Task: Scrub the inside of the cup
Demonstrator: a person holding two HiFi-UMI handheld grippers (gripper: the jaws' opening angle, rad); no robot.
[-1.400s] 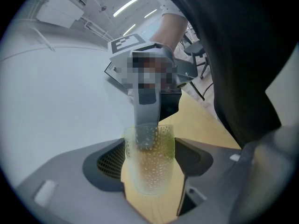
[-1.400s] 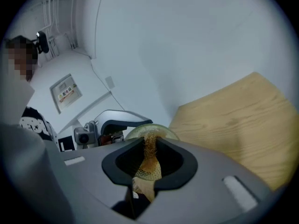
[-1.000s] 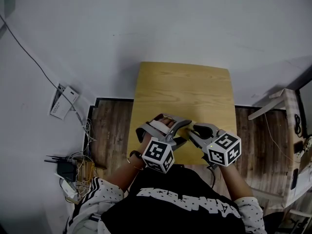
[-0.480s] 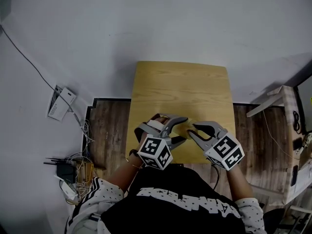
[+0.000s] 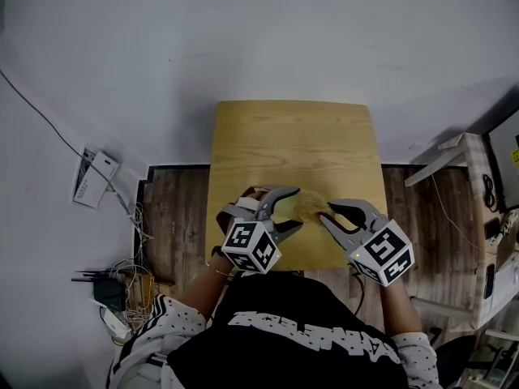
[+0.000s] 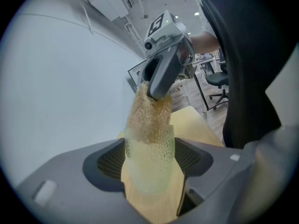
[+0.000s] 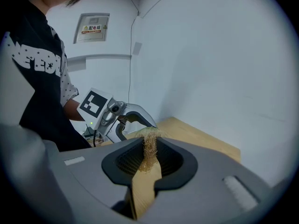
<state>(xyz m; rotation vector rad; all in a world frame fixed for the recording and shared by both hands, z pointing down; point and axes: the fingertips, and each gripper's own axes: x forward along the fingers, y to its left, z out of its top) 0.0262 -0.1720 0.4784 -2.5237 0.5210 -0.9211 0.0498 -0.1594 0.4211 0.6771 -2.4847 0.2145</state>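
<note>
A translucent dotted cup (image 6: 150, 164) sits between the pads of my left gripper (image 6: 149, 160), which is shut on it, mouth pointing away. A tan fibrous scrubber (image 6: 148, 113) is pushed into the cup's mouth. My right gripper (image 6: 158, 93) is shut on the scrubber's far end. In the right gripper view the scrubber (image 7: 149, 146) hangs pinched in my right gripper (image 7: 148, 155), with the left gripper (image 7: 135, 125) just beyond. In the head view the left gripper (image 5: 293, 209) and right gripper (image 5: 326, 214) meet over the table's (image 5: 292, 136) near edge, with the scrubber (image 5: 310, 203) between them.
The small wooden table stands against a white wall. On the wood floor to the left lie a router and tangled cables (image 5: 113, 286), and a white box (image 5: 91, 181) lies near the wall. A wooden frame (image 5: 478, 209) leans at the right.
Both grippers have drifted slightly toward the table's near edge. The right one has pulled back to the right, so more of the scrubber shows between them. Both grips are unchanged.
</note>
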